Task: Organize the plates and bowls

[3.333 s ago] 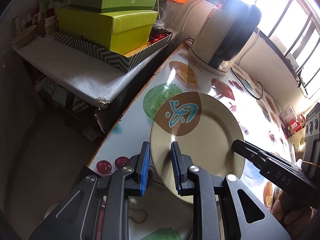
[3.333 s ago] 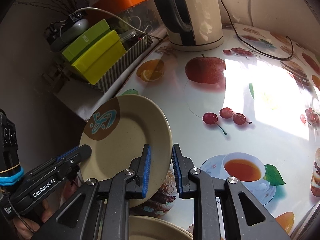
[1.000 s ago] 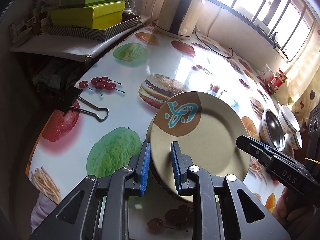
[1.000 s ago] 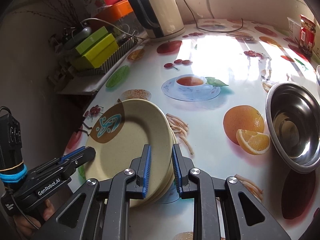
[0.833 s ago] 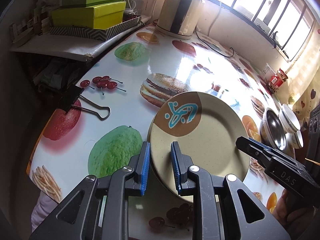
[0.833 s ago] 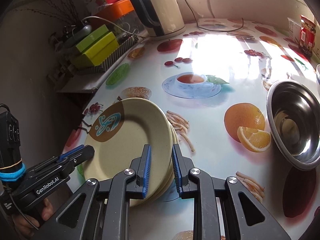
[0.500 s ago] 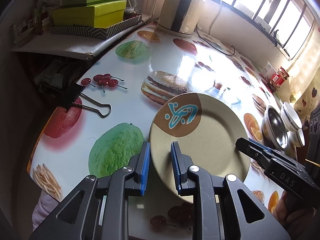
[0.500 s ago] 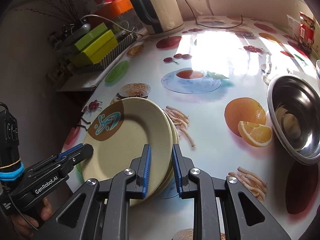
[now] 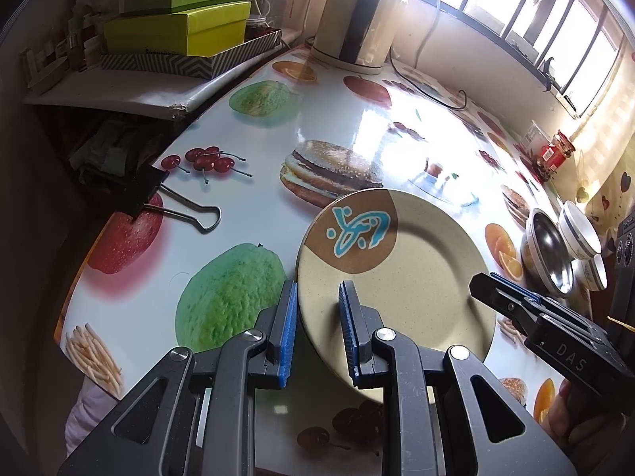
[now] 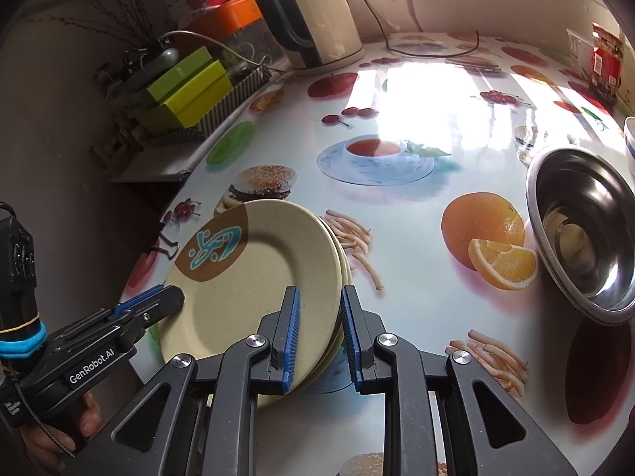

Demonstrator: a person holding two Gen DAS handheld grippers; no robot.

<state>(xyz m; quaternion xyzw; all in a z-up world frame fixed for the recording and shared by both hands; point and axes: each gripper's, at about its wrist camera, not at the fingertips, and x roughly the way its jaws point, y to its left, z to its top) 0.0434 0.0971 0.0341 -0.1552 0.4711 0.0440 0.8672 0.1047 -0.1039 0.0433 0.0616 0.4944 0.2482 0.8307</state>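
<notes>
Plate: the beige round plate with the brown patch and blue motif (image 10: 254,277) tops a stack of like plates (image 10: 344,265) (nearly seated).
Left gripper (image 9: 315,329): astride its near rim, grip unclear.
Right gripper (image 10: 319,333): narrow, straddling the opposite rim.
Steel bowl (image 10: 583,238): well right.

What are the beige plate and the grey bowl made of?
Beige plate: matte speckled surface with no glare, probably melamine or wheat-straw plastic, though glazed stoneware is possible. Grey bowl: mirror-like reflections and a thin rolled rim, almost certainly stainless steel.
</notes>
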